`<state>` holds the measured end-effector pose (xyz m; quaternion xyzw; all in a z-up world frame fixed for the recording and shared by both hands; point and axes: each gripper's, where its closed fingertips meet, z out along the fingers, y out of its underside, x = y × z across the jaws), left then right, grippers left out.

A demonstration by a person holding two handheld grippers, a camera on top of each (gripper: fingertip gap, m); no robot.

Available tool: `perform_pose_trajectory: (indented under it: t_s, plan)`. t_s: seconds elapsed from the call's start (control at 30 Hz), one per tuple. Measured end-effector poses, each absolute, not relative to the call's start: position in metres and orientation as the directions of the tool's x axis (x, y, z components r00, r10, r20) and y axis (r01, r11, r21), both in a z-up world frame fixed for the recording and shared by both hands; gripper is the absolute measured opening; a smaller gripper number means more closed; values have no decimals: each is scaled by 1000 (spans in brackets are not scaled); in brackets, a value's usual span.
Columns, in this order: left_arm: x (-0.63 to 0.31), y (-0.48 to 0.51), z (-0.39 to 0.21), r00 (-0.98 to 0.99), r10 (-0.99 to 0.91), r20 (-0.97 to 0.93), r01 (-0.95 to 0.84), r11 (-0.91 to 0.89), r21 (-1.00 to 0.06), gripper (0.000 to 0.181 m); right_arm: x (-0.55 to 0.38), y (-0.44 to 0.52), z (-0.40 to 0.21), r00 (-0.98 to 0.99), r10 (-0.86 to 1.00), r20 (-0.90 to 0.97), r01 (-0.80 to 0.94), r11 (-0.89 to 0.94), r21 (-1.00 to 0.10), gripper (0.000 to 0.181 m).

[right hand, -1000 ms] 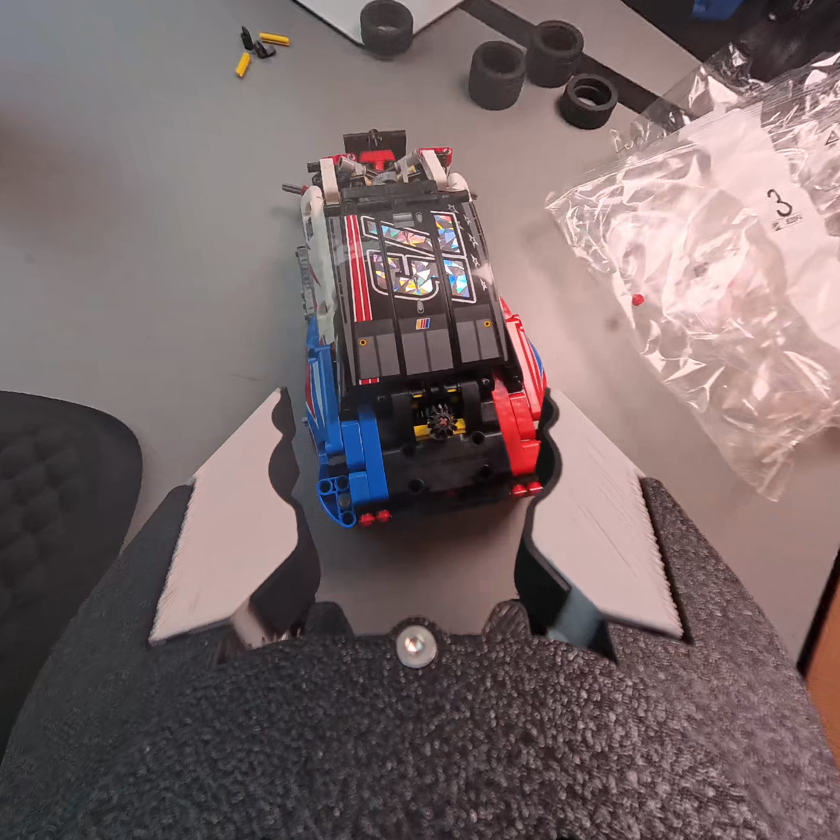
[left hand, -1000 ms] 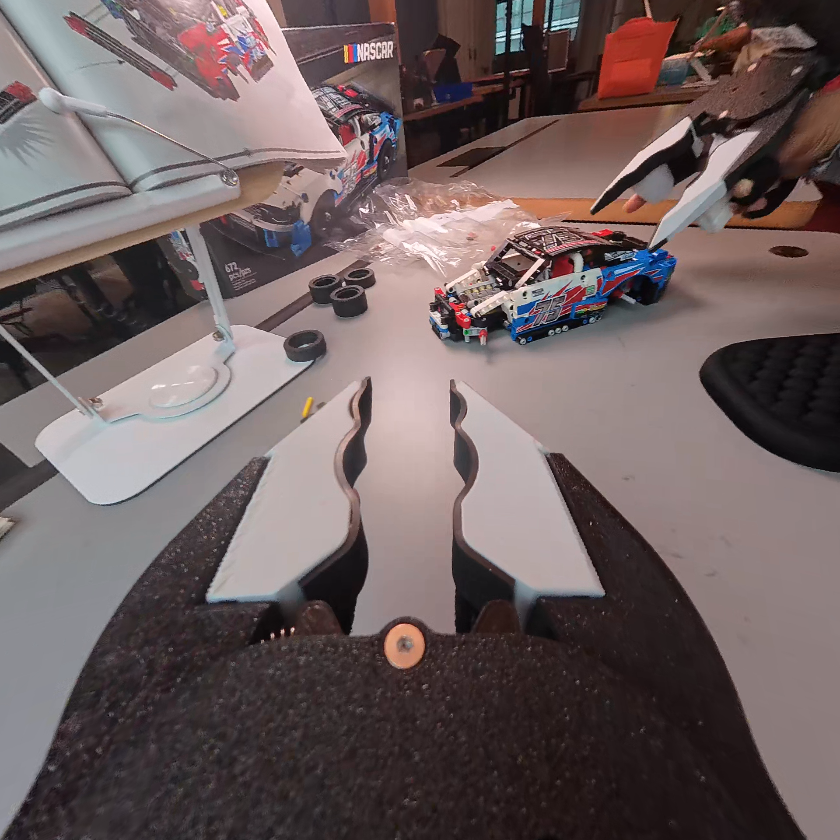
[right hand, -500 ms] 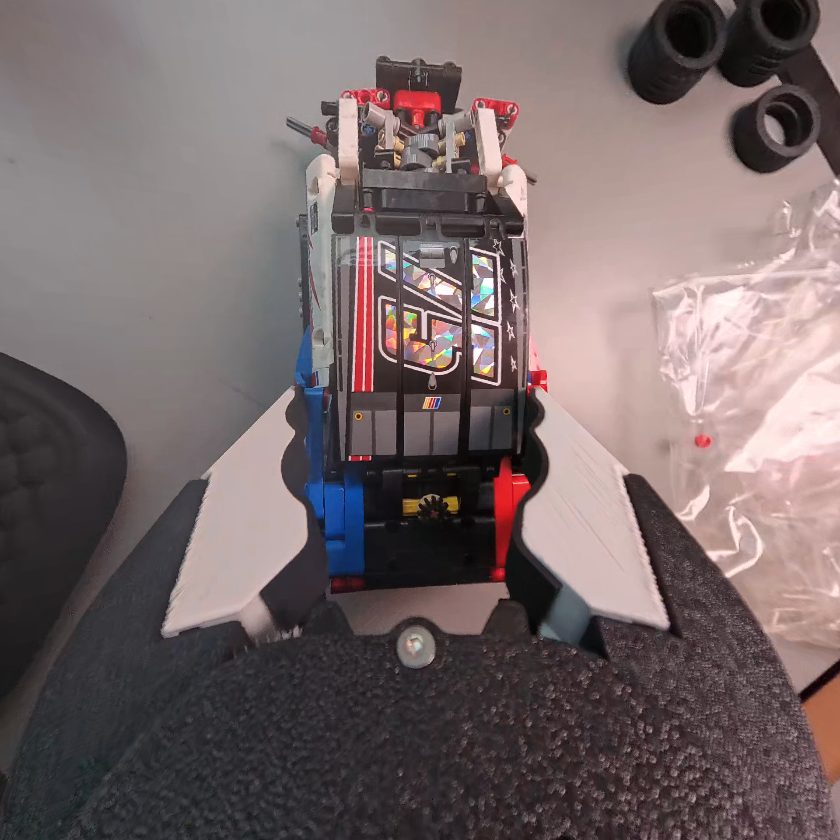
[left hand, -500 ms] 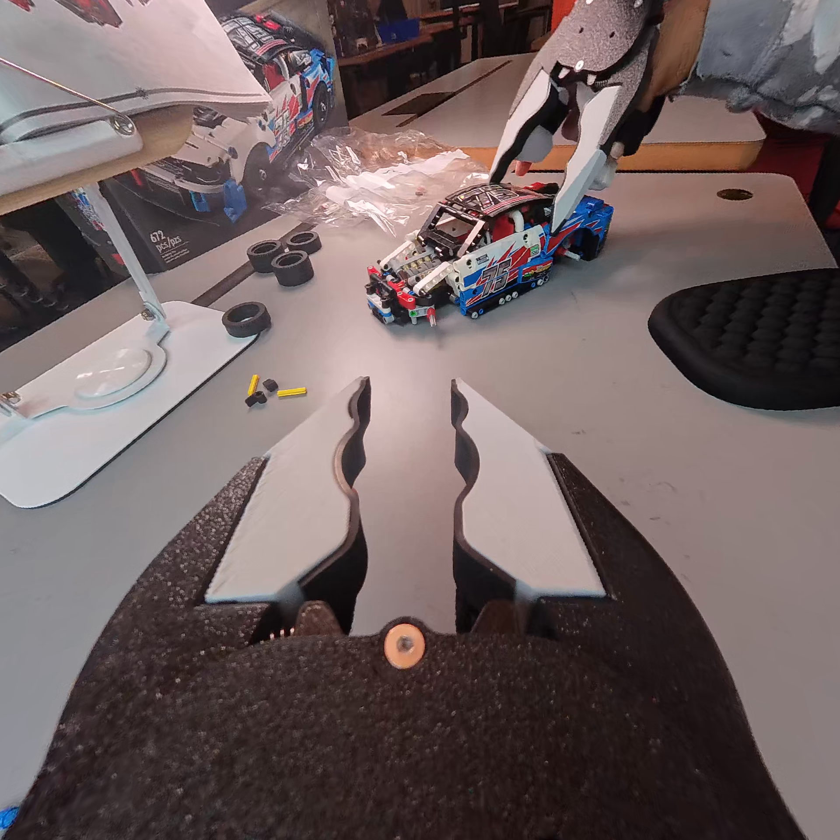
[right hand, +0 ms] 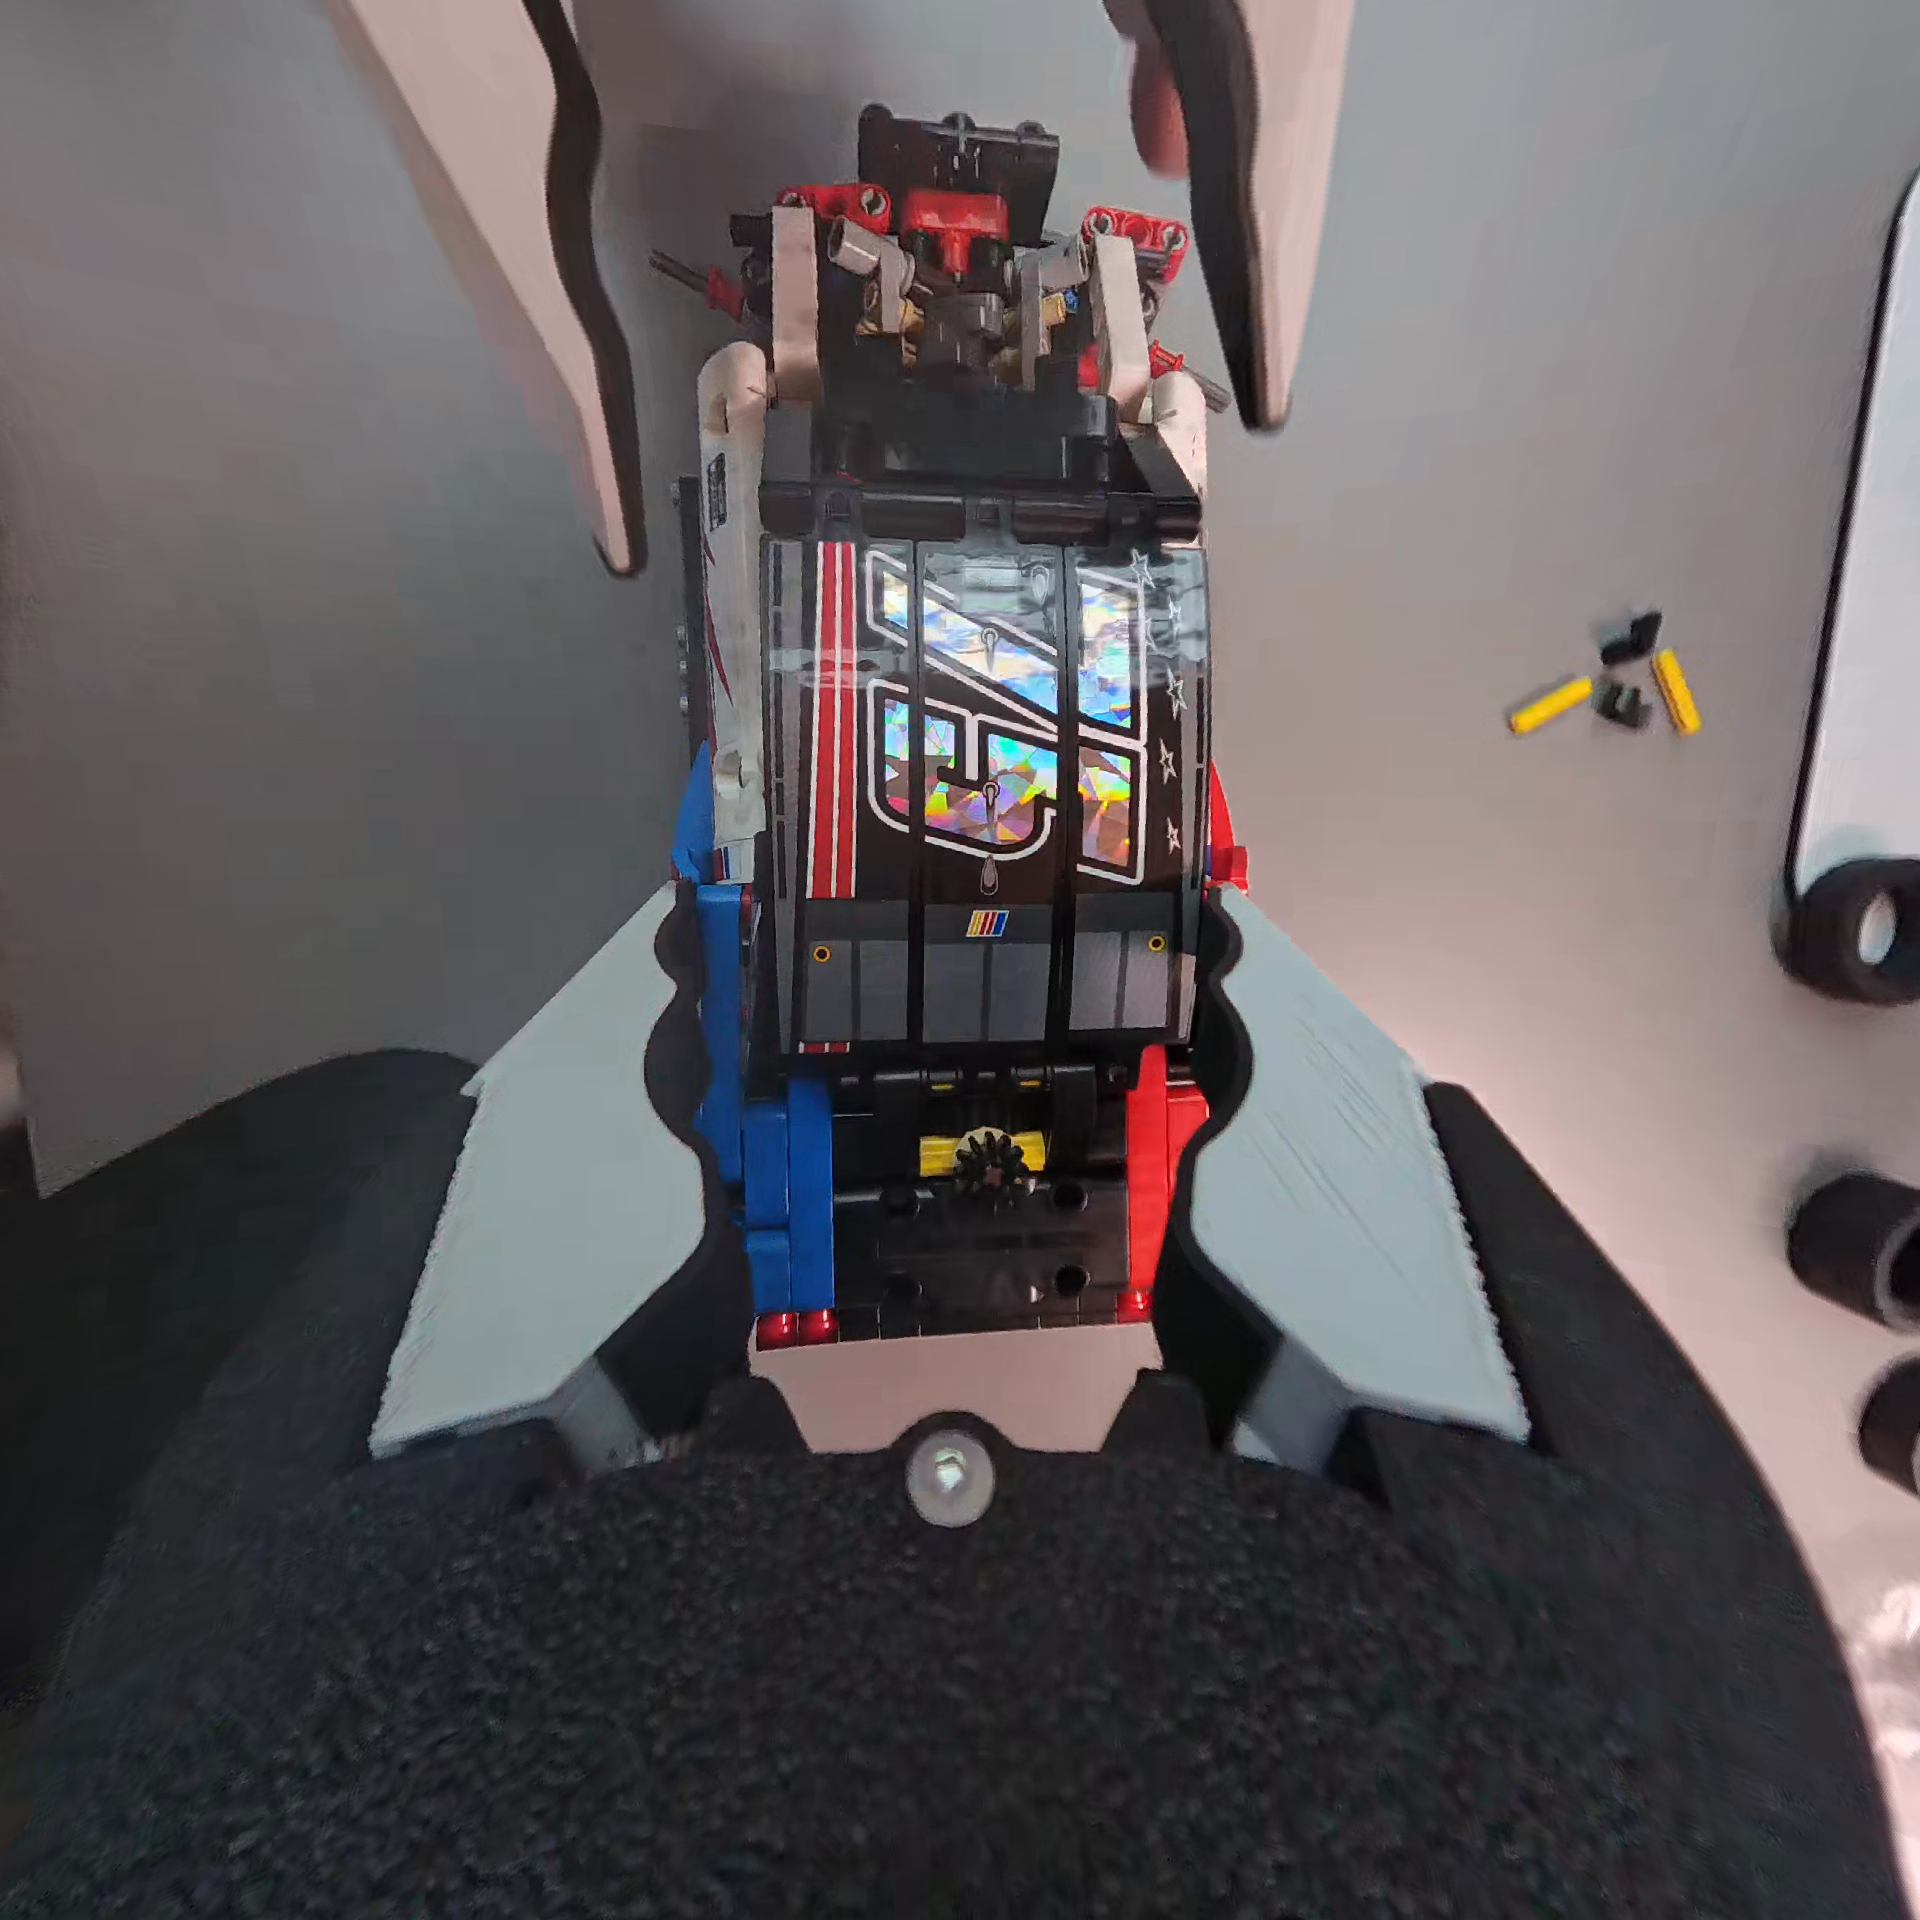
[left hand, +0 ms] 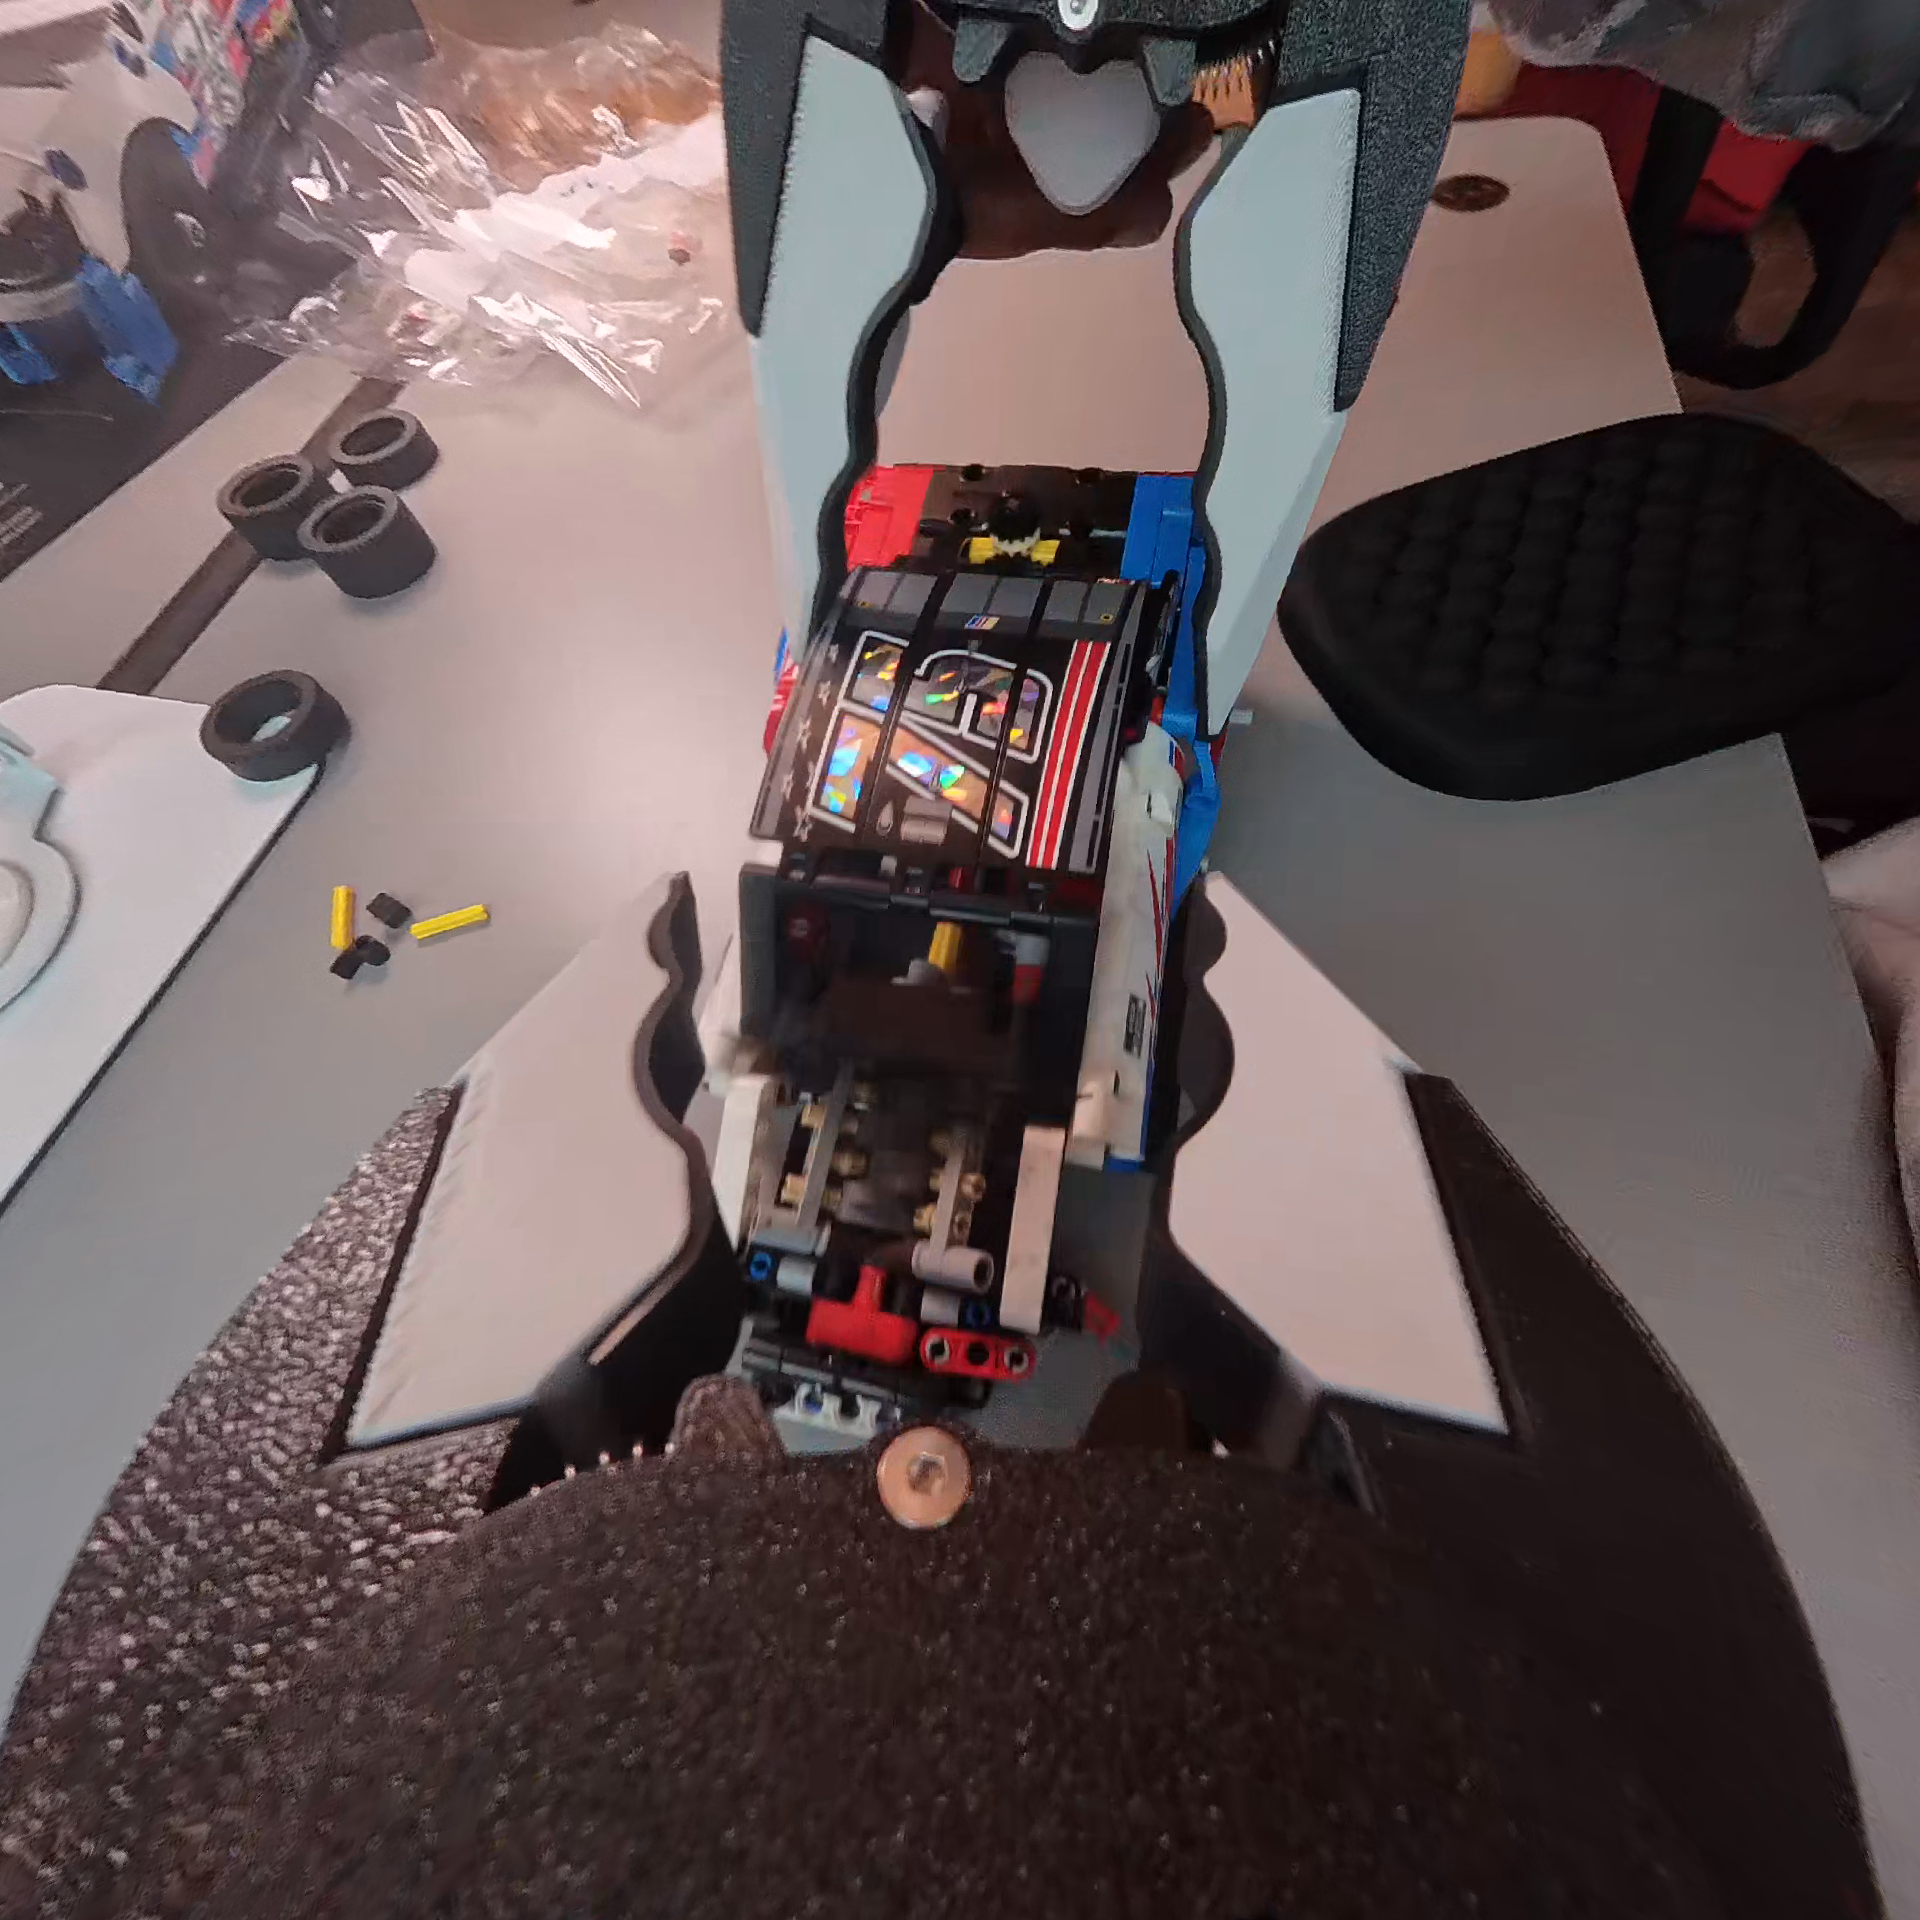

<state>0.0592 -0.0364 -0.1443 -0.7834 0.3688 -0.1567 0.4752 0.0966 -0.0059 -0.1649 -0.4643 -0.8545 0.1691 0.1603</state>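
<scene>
In the left wrist view, the left gripper (left hand: 935, 1029) is spreading its fingers wide around the front end of the car (left hand: 966, 883), one finger on each side of the open engine part. The fingers are lying close to the car's sides; the picture is blurred here, so I cannot tell if they are pressing it or only standing beside it. The car is sitting on the grey table (left hand: 540, 748). At the far end, the right gripper (left hand: 1023, 623) is reaching down from above, its two fingers standing on both sides of the car's rear. On the left, three black tyres (left hand: 332, 504) are lying together, and one more tyre (left hand: 275, 724) is resting at the edge of a white base plate (left hand: 125, 852). Small yellow and black pins (left hand: 400, 928) are lying near the plate. Clear plastic bags (left hand: 499, 270) are lying farther back, and a black pad (left hand: 1621, 603) is on the right.

In the right wrist view, the right gripper (right hand: 951, 997) is holding the rear of the car (right hand: 977, 748), its fingers touching the blue side and the red side. The left gripper (right hand: 940, 499) is coming in from the top, its fingers standing apart on both sides of the car's front. The pins (right hand: 1605, 691) are lying to the right, beside the plate (right hand: 1870, 623), and tyres (right hand: 1855, 930) are showing at the right edge.
</scene>
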Motion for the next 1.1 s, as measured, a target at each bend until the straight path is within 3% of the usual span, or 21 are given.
perform_pose_trajectory:
  t_s: [0.03, 0.17, 0.3, 0.37, 0.4, 0.63, 0.87, 1.1]
  plan:
    - [59, -39, -148, 671, -735, -97, -447, -297, -844, 98, 90, -14, -164, -536, 836, 114, 724, 525, -448, 95]
    - [55, -49, -166, 648, -753, -116, -531, -338, -777, 107, 67, -44, -164, -593, 799, 99, 666, 556, -497, 96]
    - [52, -60, -175, 620, -779, -93, -559, -356, -749, 95, 54, -56, -168, -614, 776, 142, 625, 589, -512, 95]
    - [46, -58, -169, 638, -766, -82, -516, -346, -783, 84, 47, -54, -153, -554, 820, 146, 599, 514, -615, 79]
    - [42, -59, -172, 641, -763, -79, -515, -352, -781, 85, 50, -55, -141, -535, 838, 106, 582, 457, -673, 90]
    - [29, -62, -152, 625, -773, -109, -437, -231, -869, 85, 102, -17, -118, -331, 944, -4, 485, 167, -858, 105]
    - [40, -81, -120, 474, -880, 31, -204, -144, -968, 85, 114, -45, -95, -378, 926, -12, 312, 115, -943, 106]
    - [38, -88, -114, 429, -901, 59, -151, -136, -979, 84, 109, -53, -87, -388, 922, 7, 273, 122, -954, 99]
